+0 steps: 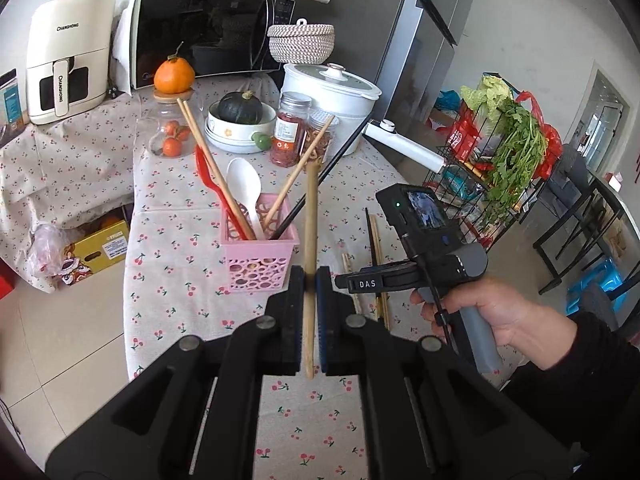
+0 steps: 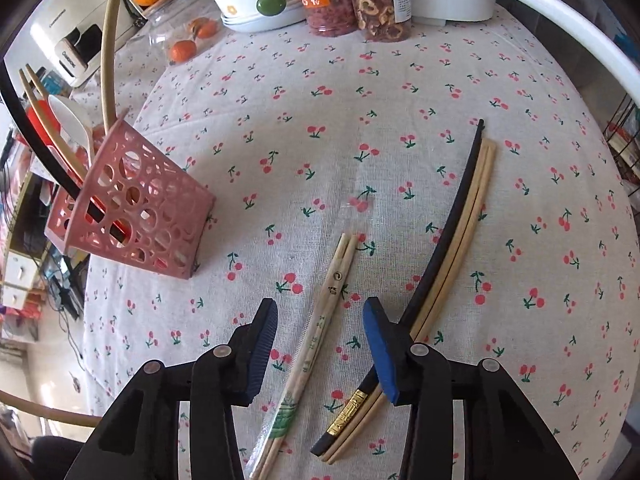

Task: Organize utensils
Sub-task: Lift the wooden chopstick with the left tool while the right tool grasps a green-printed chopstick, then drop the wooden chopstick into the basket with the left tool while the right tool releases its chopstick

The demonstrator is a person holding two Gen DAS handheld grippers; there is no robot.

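The left gripper (image 1: 309, 280) has its jaws clamped on a light, stiff bamboo chopstick (image 1: 310, 216) near the pink basket (image 1: 260, 258). The right gripper (image 2: 320, 344) has its jaws apart, straddling wrapped chopsticks (image 2: 320, 320) lying on the worktop (image 2: 360, 100); mid-length looks the best hold, as the wrapper may slip.

Pink holder (image 1: 260, 258), cherry-print tablecloth (image 2: 360, 120), black chopstick (image 2: 452, 232).

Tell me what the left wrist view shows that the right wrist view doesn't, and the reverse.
Only the left wrist view: the left gripper shut on a bamboo chopstick, the microwave and the fridge. Only the right wrist view: the right gripper open over the wrapped chopsticks, beside the black chopstick. Both: the pink holder and the cherry tablecloth.
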